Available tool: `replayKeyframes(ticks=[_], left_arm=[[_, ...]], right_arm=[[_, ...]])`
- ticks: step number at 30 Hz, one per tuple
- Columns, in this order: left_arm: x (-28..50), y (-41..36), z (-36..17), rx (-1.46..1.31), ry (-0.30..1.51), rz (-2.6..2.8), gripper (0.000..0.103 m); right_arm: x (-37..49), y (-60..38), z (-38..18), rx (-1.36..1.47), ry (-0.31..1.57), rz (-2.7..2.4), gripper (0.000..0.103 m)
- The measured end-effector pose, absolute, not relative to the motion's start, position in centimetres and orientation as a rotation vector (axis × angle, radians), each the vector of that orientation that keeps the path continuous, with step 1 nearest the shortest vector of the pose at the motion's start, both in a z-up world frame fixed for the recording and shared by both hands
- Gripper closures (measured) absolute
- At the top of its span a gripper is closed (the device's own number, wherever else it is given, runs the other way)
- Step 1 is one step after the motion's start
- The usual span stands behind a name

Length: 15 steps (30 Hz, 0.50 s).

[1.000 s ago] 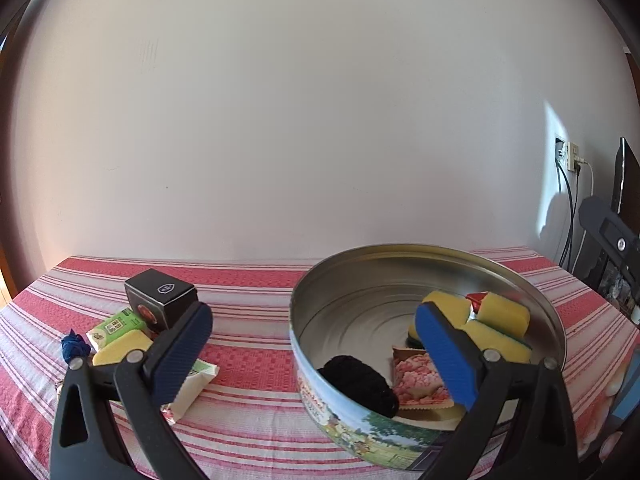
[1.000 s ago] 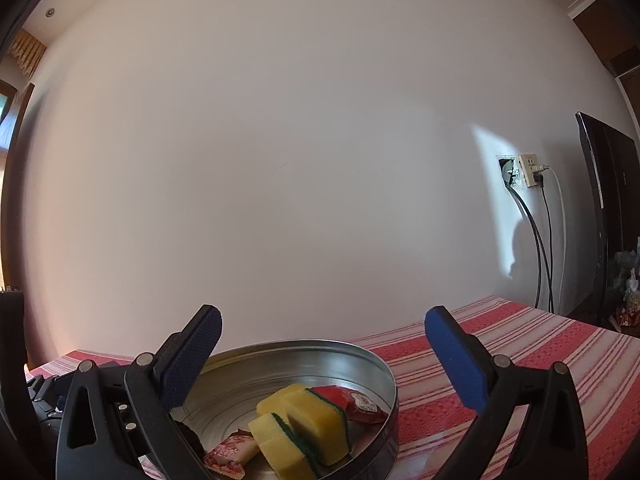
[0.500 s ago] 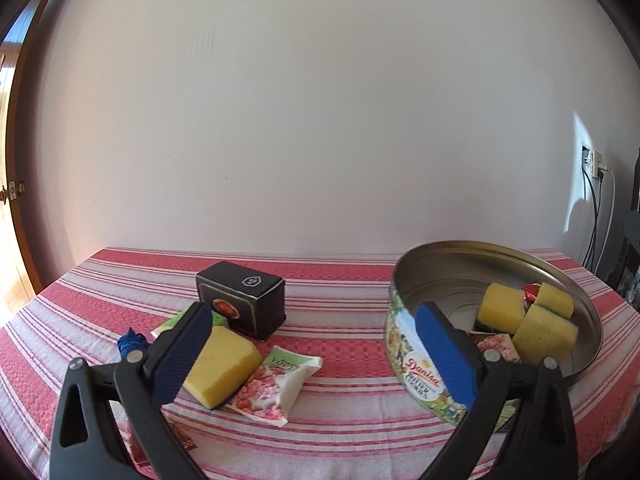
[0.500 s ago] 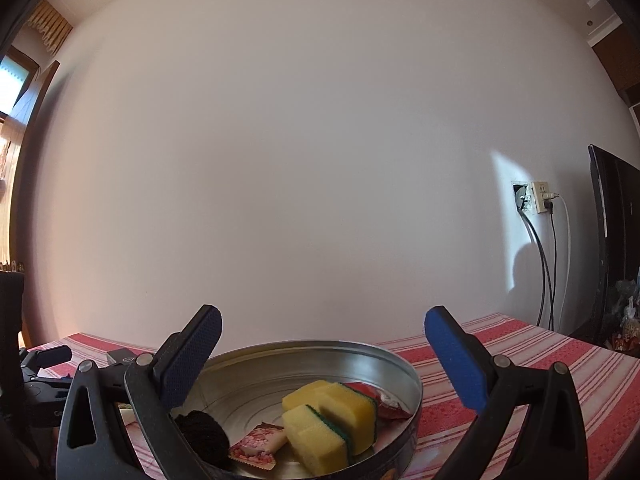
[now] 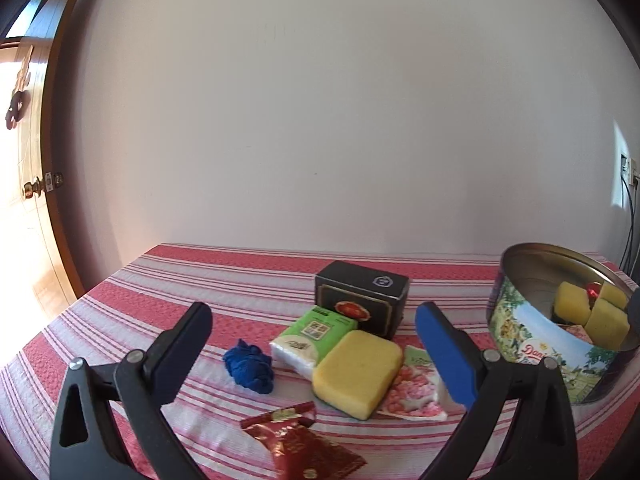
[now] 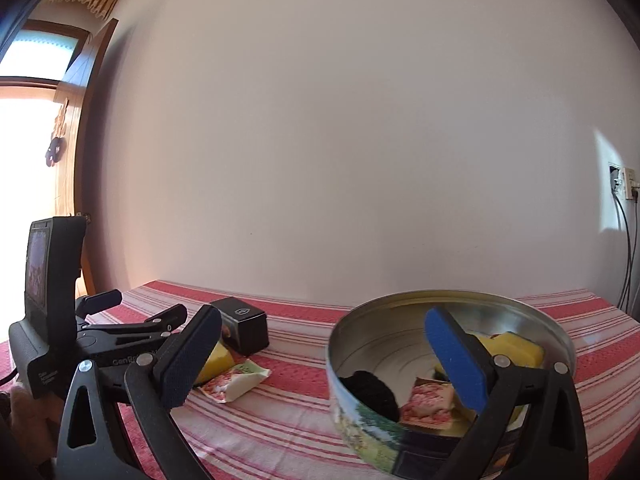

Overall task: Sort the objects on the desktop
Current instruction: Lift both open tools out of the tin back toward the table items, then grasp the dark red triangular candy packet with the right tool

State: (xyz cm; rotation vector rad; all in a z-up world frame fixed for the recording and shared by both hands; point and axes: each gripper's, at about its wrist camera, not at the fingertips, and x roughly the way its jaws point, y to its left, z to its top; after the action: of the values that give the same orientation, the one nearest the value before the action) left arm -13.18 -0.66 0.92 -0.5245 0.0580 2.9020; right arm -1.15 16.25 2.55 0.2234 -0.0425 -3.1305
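L gripper [image 5: 316, 344] is spread wide, nothing between its jaws, held above the striped tablecloth [image 5: 132, 300] and aimed at the loose pile. Between its fingers: a yellow sponge [image 5: 357, 372], touching a green tissue pack [image 5: 314, 334] on its left and overlapping a pink floral sachet [image 5: 414, 390] on its right. Blue crumpled cloth [image 5: 250, 365] sits just beside the tissue pack. A red foil sachet [image 5: 302, 446] lies nearest the camera. Black box [image 5: 362, 298] stands behind the pack & sponge. Cookie tin [image 5: 532, 344] is off to the right w/ yellow sponges inside.

R gripper [image 6: 320, 356] is also spread wide & empty, hovering near the tin [image 6: 360, 412]; its right finger overlaps the tin's opening in the view. Inside the tin: a black bundle [image 6: 370, 394], 1 floral sachet [image 6: 428, 400], yellow sponges [image 6: 516, 350] against the far wall. To the left on the cloth, another floral sachet [image 6: 234, 382] & the black box [image 6: 242, 324]. L gripper's body shows at far left of the right wrist view.
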Motion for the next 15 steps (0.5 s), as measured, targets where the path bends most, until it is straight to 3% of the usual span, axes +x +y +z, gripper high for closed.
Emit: replayKeyframes(ticks=[7, 15], left_arm=[[-17.4, -7.3, 0.4, -0.671, -0.052, 2.993, 0.000], [-23.4, -13.0, -3.1, -1.089, -0.362, 2.926, 0.001]], right_arm=[[-3.9, 11.6, 1.4, 0.437, 0.041, -2.973, 0.000], [-7.6, 6.0, -0.4, 0.717, 0.052, -2.705, 0.001]])
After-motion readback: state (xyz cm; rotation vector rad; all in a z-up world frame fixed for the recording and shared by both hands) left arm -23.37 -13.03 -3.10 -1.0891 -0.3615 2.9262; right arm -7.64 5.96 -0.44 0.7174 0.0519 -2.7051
